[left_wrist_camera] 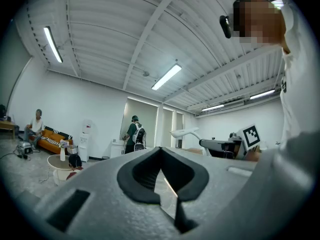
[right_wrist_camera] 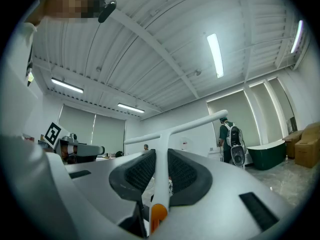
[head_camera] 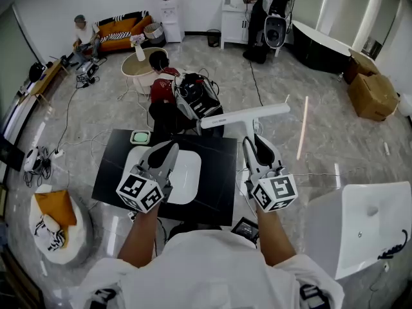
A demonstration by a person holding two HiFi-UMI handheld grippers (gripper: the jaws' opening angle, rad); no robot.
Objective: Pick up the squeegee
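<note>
Squeegee in right gripper, clear of the table.

My right gripper (head_camera: pixel 253 141) is clamped on the white squeegee (head_camera: pixel 244 116) at its handle. The handle runs straight out between the jaws, away from me, with its orange butt end back toward the gripper body. The blade bar sits crosswise at the far end, pointing left-right with its right tip slightly farther from me. It hangs beyond the black table (head_camera: pixel 219 179), so I judge the pick done. My left gripper (head_camera: pixel 170 149) is pinched closed on nothing, beside the right one and well apart from the blade bar.

Black tabletop (head_camera: pixel 109 179), white basin on it (head_camera: pixel 190 177), orange sofa (head_camera: pixel 119 34), cardboard boxes (head_camera: pixel 373 95), dark bathtub (head_camera: pixel 322 49)
</note>
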